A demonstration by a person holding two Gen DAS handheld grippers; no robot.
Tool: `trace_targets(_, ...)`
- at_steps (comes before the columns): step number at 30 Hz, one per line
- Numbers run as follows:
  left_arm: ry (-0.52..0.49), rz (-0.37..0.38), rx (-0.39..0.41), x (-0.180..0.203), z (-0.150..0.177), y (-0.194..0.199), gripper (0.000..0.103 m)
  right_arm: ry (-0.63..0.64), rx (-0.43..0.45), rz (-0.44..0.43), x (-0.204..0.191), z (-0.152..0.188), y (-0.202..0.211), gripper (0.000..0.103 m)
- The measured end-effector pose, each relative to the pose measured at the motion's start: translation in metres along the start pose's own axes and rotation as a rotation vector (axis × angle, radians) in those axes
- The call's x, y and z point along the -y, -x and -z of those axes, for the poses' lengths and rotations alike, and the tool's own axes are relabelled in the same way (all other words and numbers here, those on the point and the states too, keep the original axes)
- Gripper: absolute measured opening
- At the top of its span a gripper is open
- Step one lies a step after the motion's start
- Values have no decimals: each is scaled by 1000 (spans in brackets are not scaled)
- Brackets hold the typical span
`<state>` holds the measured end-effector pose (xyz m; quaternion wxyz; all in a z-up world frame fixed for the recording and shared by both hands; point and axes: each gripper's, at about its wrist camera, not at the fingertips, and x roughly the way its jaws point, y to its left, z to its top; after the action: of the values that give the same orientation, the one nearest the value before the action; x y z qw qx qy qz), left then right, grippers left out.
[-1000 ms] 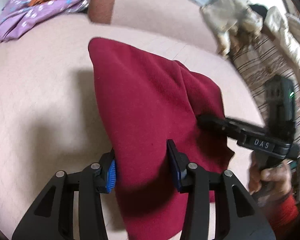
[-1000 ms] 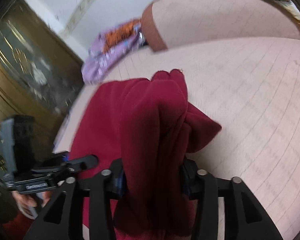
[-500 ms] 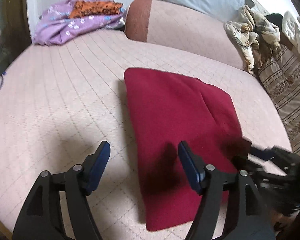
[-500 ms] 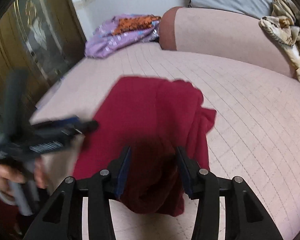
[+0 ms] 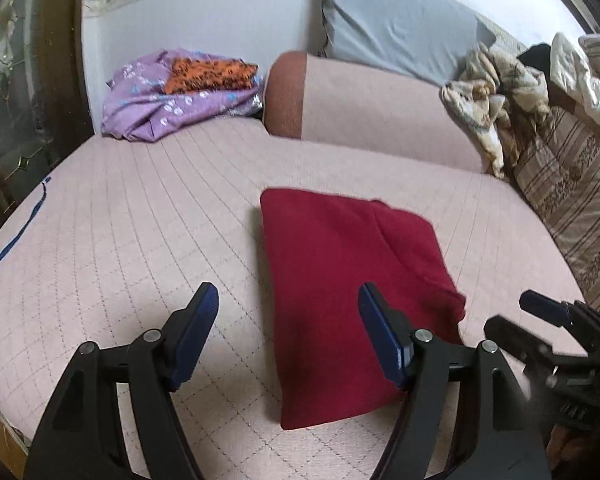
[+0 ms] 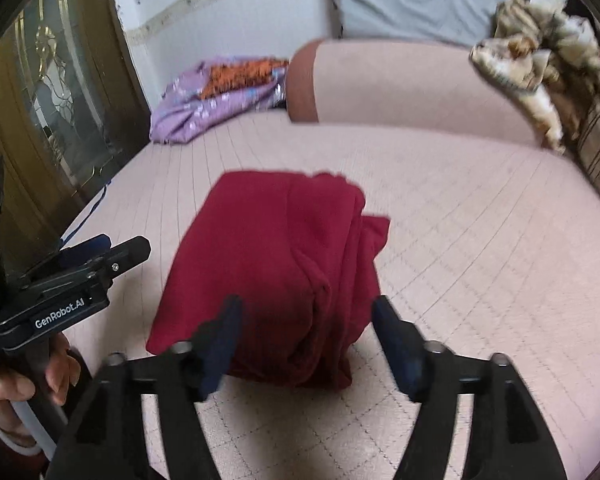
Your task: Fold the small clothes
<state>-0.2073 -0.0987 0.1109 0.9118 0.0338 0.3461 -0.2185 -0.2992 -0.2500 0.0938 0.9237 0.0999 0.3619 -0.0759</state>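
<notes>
A dark red garment (image 5: 340, 280) lies folded into a rough rectangle on the pink quilted bed (image 5: 148, 224). It also shows in the right wrist view (image 6: 276, 264), with bunched folds along its right side. My left gripper (image 5: 288, 324) is open and empty, held above the garment's near left edge. My right gripper (image 6: 306, 328) is open and empty, just short of the garment's near end. The right gripper also appears at the lower right of the left wrist view (image 5: 548, 332). The left gripper shows at the left of the right wrist view (image 6: 80, 276).
A purple floral cloth with an orange piece on top (image 5: 180, 88) lies at the bed's far left. A pink bolster (image 5: 372, 112) and grey pillow (image 5: 396, 28) line the back. Crumpled beige fabric (image 5: 496, 96) and striped cushions (image 5: 572, 192) sit at right. A dark glass-panelled door (image 6: 60, 92) stands at left.
Both grippers let go of the red garment, opened wide and pulled back and up. The garment dropped flat onto the bed.
</notes>
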Motion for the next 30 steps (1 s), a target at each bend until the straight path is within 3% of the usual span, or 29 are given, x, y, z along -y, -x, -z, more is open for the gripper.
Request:
trace_targets(16, -3, -50, 30, 1, 0, 16, 77, 28, 53, 70, -27, 3, 11, 89)
trace_targets(30, -7, -71, 21, 0, 1, 11, 77, 17, 27, 78, -26, 4, 0, 90)
